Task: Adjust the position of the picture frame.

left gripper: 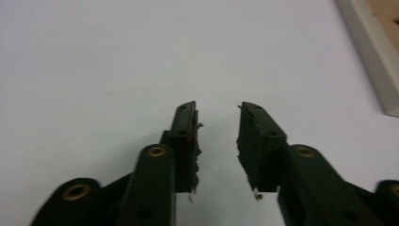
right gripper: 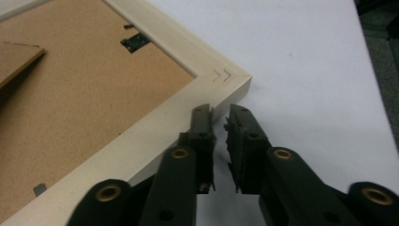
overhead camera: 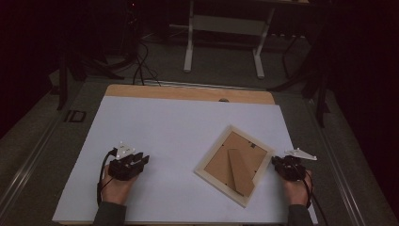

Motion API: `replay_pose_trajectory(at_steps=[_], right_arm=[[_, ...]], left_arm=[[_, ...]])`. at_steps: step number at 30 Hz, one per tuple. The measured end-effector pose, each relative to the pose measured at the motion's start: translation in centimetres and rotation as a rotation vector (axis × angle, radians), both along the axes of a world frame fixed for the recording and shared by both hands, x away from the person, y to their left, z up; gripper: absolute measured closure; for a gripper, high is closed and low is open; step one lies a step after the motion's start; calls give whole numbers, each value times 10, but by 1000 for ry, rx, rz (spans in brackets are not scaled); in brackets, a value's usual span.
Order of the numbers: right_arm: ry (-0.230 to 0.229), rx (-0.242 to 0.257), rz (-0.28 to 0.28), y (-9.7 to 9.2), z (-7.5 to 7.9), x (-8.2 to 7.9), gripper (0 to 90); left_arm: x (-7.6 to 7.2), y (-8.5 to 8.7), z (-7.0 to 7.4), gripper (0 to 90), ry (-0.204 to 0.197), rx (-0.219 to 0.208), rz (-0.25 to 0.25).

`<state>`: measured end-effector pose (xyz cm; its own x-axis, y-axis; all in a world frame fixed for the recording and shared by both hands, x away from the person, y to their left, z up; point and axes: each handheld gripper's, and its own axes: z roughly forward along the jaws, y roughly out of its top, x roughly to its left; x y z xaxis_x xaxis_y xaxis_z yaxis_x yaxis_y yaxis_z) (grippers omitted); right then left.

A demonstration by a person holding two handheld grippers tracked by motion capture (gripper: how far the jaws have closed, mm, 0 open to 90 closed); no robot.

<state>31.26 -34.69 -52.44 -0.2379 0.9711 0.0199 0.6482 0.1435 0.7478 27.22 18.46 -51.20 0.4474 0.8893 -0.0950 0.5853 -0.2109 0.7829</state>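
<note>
Frame: a picture frame is lying face down on the white sheet, turned at a slant, in the right half of the sheet near the person's edge.
Frame back: the brown backing board is facing up, with its fold-out stand lying along it; in the right gripper view a small dark metal clip is sitting near the pale wooden rim.
Frame corner: in the right gripper view the corner nearest the jaws is showing 2 small arrow-shaped staple marks.
Right gripper: it is resting at the frame's right corner, held by the person's right hand; its 2 jaws are standing a narrow gap apart, with nothing between them. The left jaw tip is lying over or against the rim's outer edge; whether it is touching I cannot tell.
Left gripper: it is sitting on the left half of the sheet, well apart from the frame, held by the left hand; its 2 jaws are standing apart over bare sheet, gripping nothing.
Left gripper view, far right: 1 edge of the frame's pale rim is showing at the picture's upper right.
Table: a strip of wooden tabletop is showing beyond the sheet's far edge.
Background: a white table stand is standing on the dark floor behind.
</note>
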Motion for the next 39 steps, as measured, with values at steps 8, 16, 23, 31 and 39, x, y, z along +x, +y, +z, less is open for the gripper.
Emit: replay_pose_trajectory(at_steps=[8, 16, 23, 31, 39], right_arm=[[-46, -7, -3, -1, 6, -2, 897], [-62, -18, -4, 2, 8, 2, 897], [-79, -4, -5, 1, 12, 11, 897], [-77, 0, -26, -6, 14, 23, 897], [-68, 17, -47, -13, 6, 33, 897]], left_arm=[[-3, -25, 1, 900, 5, 25, -126], [-6, -44, -1, 900, 8, 3, -190], [-8, -54, 0, 900, -18, 35, -166], [-10, -63, 2, 900, -23, 9, -219], [-12, -79, 0, 897, -12, -21, -273]])
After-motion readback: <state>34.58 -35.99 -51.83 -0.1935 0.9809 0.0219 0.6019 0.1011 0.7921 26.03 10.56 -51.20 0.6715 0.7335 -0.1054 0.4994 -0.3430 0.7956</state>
